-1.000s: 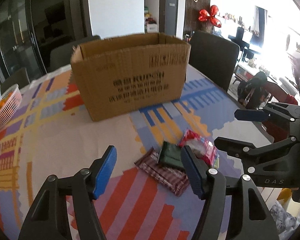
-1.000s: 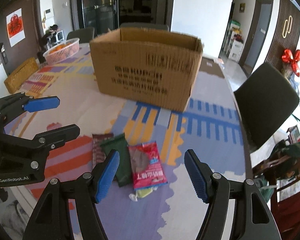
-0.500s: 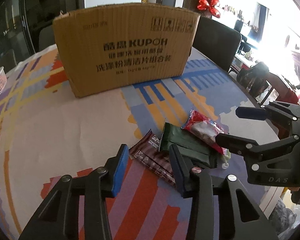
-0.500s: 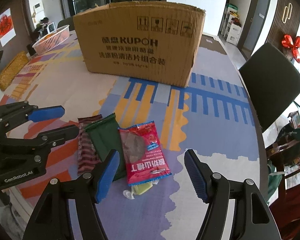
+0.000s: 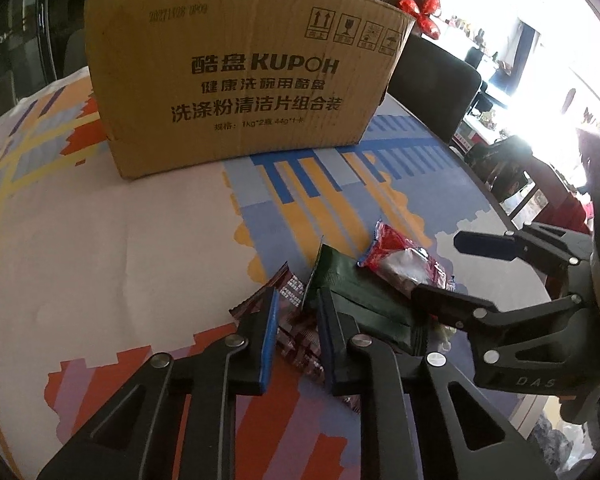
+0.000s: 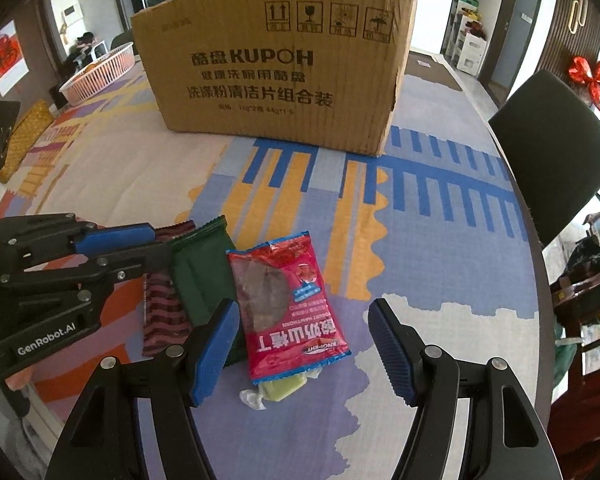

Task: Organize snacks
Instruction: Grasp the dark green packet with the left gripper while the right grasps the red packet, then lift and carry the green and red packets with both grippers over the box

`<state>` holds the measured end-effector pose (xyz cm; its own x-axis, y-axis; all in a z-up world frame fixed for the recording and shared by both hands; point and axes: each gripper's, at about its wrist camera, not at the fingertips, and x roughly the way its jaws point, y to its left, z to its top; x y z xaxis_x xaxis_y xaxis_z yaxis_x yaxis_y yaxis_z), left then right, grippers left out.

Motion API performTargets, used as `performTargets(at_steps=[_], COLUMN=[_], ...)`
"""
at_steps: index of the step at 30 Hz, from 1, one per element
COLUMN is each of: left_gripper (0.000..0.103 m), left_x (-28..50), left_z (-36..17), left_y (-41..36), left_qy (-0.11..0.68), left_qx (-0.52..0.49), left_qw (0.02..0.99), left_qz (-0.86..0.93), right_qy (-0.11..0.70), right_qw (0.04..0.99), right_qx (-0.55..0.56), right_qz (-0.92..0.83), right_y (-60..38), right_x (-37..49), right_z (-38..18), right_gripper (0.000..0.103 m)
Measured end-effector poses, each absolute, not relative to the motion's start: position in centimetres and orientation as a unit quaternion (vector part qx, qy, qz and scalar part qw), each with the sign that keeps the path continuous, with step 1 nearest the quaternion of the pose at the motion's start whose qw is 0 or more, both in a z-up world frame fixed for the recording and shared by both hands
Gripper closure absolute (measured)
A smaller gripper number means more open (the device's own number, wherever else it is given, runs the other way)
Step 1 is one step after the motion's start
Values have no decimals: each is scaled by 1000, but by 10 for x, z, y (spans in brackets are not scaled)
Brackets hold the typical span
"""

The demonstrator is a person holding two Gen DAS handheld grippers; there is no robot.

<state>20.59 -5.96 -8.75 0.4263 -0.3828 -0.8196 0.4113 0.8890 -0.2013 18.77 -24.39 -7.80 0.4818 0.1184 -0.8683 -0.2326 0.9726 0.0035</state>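
- Your left gripper (image 5: 296,316), jaws just closing, straddles the striped brown packet (image 6: 162,312); whether the pads press it yet cannot be told.
- Your right gripper (image 6: 304,336) hangs spread over the red packet (image 6: 290,304), not gripping.
- The green packet (image 6: 198,276) overlaps both neighbours, and a pale-green sweet (image 6: 280,388) lies under the red packet, so either could drag along.
- The cardboard box (image 6: 276,68) stands well beyond on the patterned tablecloth (image 6: 400,240); a thin foil edge may slip in transit.
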Motion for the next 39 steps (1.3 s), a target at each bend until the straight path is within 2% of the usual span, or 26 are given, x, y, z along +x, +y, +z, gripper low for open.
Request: performTargets(at_steps=[7, 10, 13, 17, 18, 22, 23, 24, 31, 33, 35, 39], left_gripper=[88, 94, 95, 100, 100, 101, 101, 101, 101, 101, 101, 101], left_x=[213, 217, 219, 218, 217, 213, 212, 211, 200, 194, 189, 182], left_z=[-92, -97, -97, -95, -93, -87, -85, -84, -71, -63, -57, -47], left_y=[-55, -53, -53, -53, -53, -53, -53, -53, -56, -58, -59, -60], left_qy=[496, 504, 505, 502, 500, 490, 487, 486, 473, 464, 456, 446], left_qx=[-19, -39, -45, -45, -43, -38, -35, -33, -25, -23, -23, -28], left_qw=[831, 820, 817, 820, 822, 832, 834, 835, 844, 849, 854, 860], left_qz=[-253, -268, -274, -272, -269, -257, -256, -256, -253, -253, -250, -247], right_qy=[508, 512, 511, 508, 506, 491, 488, 489, 499, 504, 499, 493], right_qw=[853, 850, 851, 853, 854, 861, 863, 862, 857, 854, 857, 860], right_qx=[-52, -51, -51, -56, -57, -65, -66, -65, -50, -31, -26, -55], right_qz=[108, 111, 113, 109, 110, 112, 114, 117, 122, 128, 127, 119], right_y=[-242, -240, -237, -235, -235, -234, -234, -233, -241, -245, -247, -247], right_x=[192, 194, 195, 195, 195, 192, 192, 191, 190, 190, 189, 190], right_z=[-86, -88, -88, -87, -86, -79, -77, -76, -79, -78, -76, -76], right_gripper=[37, 44, 50, 60, 66, 76, 86, 91, 89, 70, 56, 54])
